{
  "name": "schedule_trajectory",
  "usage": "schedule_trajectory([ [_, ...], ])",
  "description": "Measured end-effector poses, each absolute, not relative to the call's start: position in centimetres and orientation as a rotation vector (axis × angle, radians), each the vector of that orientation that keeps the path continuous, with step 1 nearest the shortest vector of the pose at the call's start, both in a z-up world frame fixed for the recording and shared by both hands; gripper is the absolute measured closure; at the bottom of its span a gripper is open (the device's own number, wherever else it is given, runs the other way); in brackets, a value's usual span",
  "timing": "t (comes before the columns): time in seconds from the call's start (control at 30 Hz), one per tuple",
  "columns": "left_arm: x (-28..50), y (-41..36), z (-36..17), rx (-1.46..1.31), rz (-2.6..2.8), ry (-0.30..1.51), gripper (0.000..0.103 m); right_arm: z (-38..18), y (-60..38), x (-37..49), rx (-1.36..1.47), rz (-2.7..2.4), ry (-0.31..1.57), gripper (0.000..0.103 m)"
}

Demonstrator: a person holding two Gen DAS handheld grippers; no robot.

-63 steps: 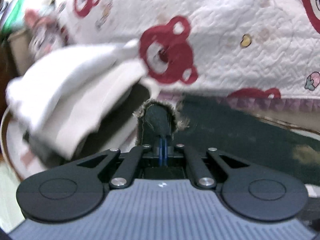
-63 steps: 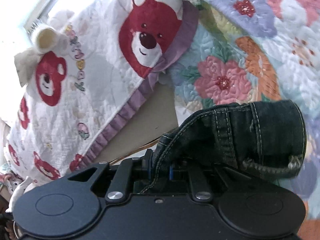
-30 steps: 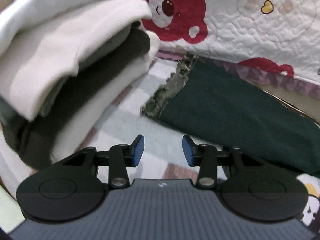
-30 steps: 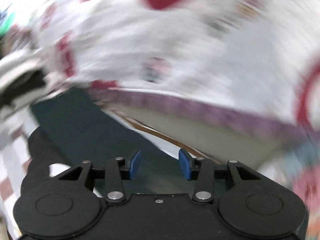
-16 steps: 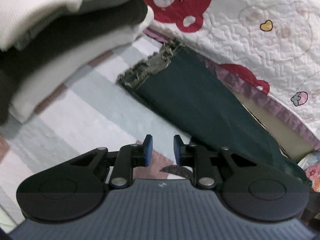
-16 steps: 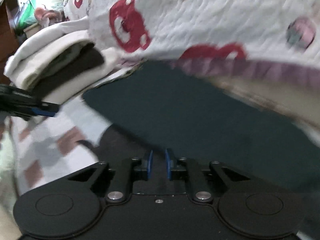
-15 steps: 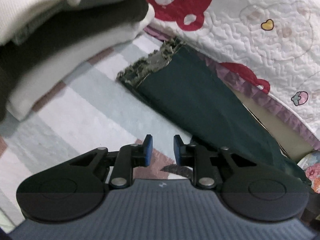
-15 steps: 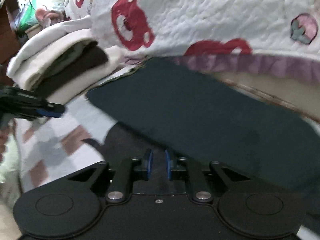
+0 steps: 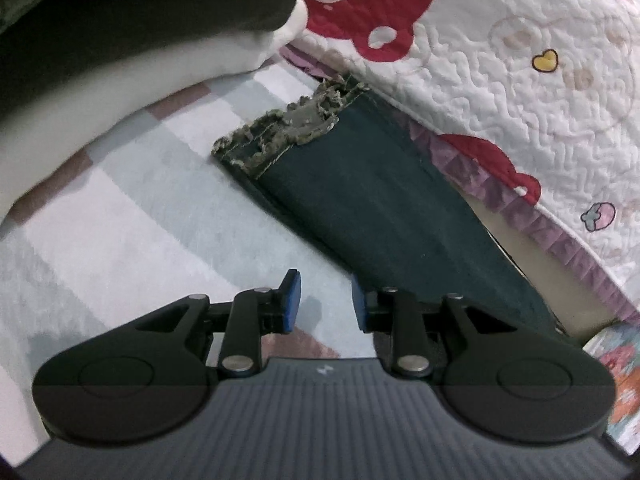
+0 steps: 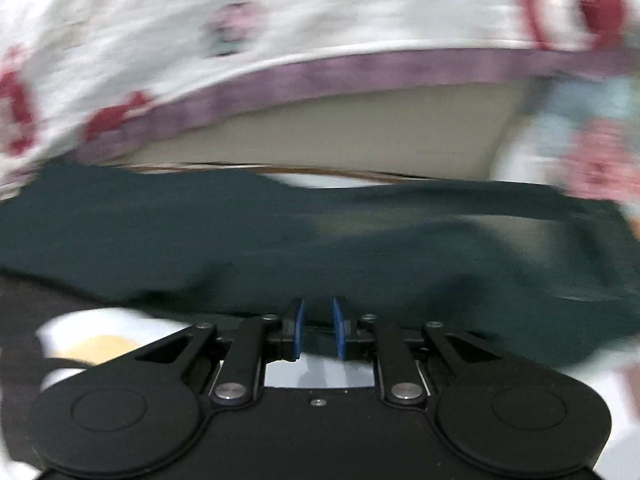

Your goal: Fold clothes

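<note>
The jeans point(image 9: 384, 204) are dark teal-black denim with a frayed grey-green hem point(image 9: 288, 128). The quilt point(image 9: 520, 60) is white, printed with red bears, a yellow heart and a purple ruffled border. The bed sheet point(image 9: 132, 216) is checked in pale blue, white and dusty pink. Both grippers are black with blue pads point(image 9: 291, 300).

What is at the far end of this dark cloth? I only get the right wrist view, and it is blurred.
Observer: The left wrist view shows that the dark cloth ends in a frayed, greyish hem.
Visitor: Is anything lying near that hem?
Observer: Yes, a stack of folded clothes, white and dark, lies beyond it on the checked sheet.
Visitor: And the other hand-held gripper?
Observer: The left hand-held gripper is open and empty, at the cloth's near edge.
</note>
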State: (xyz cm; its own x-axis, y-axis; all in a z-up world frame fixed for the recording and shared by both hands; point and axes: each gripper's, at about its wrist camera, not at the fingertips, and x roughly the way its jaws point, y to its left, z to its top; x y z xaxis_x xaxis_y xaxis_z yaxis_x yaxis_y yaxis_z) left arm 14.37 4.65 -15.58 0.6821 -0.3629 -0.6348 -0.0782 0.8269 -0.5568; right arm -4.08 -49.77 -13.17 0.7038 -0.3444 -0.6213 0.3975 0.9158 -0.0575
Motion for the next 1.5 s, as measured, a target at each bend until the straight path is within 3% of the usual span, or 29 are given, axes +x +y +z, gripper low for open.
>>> schedule_trajectory([
  [0.17,14.5,5.0,-15.5,-0.65,-0.18,0.773,0.074,-12.8,-53.8,-7.7,0.126,-0.511,0.663,0.079],
  [0.27,15.3,4.6,-15.7,-0.684,-0.196,0.774,0.071,-13.3,-53.7,-8.6,0.122,-0.548,0.656,0.063],
  [0.37,16.4,4.1,-15.8,-0.683,-0.217,0.775,0.069,-14.1,-54.3,-7.9,0.172,-0.609,0.662,0.063],
  [0.43,17.2,3.8,-16.0,-0.684,-0.22,0.776,0.062,-14.7,-55.0,-7.2,0.211,-0.656,0.673,0.062],
  [0.57,19.4,3.6,-16.9,-0.739,-0.216,0.811,0.061,-15.9,-56.4,-5.8,0.289,-0.751,0.692,0.053],
  [0.63,19.5,3.6,-16.9,-0.758,-0.236,0.795,0.061,-14.9,-56.9,-6.3,0.328,-0.773,0.625,0.055],
  [0.7,19.1,3.5,-16.8,-0.759,-0.237,0.78,0.061,-13.8,-57.5,-6.9,0.366,-0.792,0.548,0.088],
  [0.8,18.9,3.4,-16.8,-0.763,-0.236,0.773,0.062,-12.7,-57.6,-6.9,0.329,-0.787,0.548,0.088],
  [0.97,19.3,3.3,-17.2,-0.772,-0.243,0.779,0.061,-15.5,-57.8,-7.0,0.366,-0.845,0.656,0.087],
  [1.27,19.8,4.0,-18.6,-0.821,-0.234,0.774,0.061,-14.2,-57.9,-8.2,0.404,-0.793,0.595,0.082],
  [1.37,19.9,3.9,-18.4,-0.805,-0.25,0.766,0.065,-14.5,-57.9,-8.6,0.425,-0.75,0.589,0.082],
  [1.4,20.0,3.9,-18.3,-0.794,-0.257,0.768,0.07,-14.7,-57.9,-8.6,0.434,-0.739,0.585,0.081],
  [1.43,20.0,3.8,-18.2,-0.784,-0.263,0.769,0.083,-14.9,-57.9,-8.4,0.436,-0.721,0.588,0.08],
  [1.5,20.0,3.7,-18.1,-0.772,-0.272,0.77,0.087,-15.2,-57.7,-7.8,0.425,-0.69,0.6,0.073],
])
